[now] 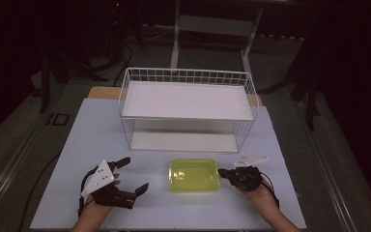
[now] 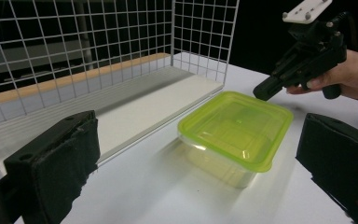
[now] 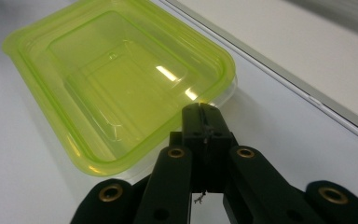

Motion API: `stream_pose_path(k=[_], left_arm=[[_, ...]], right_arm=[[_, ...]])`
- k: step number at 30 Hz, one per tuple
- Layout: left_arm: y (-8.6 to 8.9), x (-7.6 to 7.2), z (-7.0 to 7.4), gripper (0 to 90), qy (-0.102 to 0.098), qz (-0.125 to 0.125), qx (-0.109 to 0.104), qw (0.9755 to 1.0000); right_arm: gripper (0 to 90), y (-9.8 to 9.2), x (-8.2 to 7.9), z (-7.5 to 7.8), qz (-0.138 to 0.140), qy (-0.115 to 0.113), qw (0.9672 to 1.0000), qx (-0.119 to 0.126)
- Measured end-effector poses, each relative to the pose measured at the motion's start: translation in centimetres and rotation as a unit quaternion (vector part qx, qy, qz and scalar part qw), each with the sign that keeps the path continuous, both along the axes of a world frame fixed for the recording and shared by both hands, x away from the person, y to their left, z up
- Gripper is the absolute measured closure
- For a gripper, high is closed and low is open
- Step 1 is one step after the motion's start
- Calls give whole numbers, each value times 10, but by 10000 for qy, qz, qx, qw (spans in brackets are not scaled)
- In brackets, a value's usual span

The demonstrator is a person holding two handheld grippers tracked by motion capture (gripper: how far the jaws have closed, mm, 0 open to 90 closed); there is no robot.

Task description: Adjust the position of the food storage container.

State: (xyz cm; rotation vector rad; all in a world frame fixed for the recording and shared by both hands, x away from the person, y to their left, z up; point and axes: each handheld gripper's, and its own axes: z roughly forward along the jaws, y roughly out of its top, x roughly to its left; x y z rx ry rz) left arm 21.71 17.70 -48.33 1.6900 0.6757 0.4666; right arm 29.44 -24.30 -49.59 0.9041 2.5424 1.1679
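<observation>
A clear tub with a lime-green lid point(image 1: 194, 175) sits on the white table in front of the wire basket. My left gripper point(image 1: 133, 174) rests to its left, open wide, with the jaws pointing at the tub point(image 2: 235, 128). Nothing lies between its black pads point(image 2: 56, 158). My right gripper point(image 1: 223, 172) is shut with its tips at the tub's right edge. In the right gripper view the closed tips point(image 3: 204, 116) meet just over the lid's rim point(image 3: 121, 88). I cannot tell whether they touch it. The left gripper view shows that gripper point(image 2: 265, 87) over the lid's far corner.
A white wire basket point(image 1: 125, 87) with a white shelf inside stands behind the tub, its open side towards me. Its base board point(image 2: 135, 112) lies close to the tub. The table's edges run near both hands, with a dark floor beyond.
</observation>
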Motion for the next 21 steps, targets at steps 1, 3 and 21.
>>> stream_pose_path(k=[1, 3, 21], left_arm=[[0, 0, 0, 0, 5, 1, 3, 10000], [0, 0, 0, 0, 13, -8, 10, 10000], [-2, 1, -2, 0, 62, -55, 44, 10000]], right_arm=[[900, 3, 1, 0, 34, 4, 10000, 18], [900, 7, 2, 0, 66, 31, 10000, 47], [900, 37, 2, -1, 316, 11, 9995, 70]])
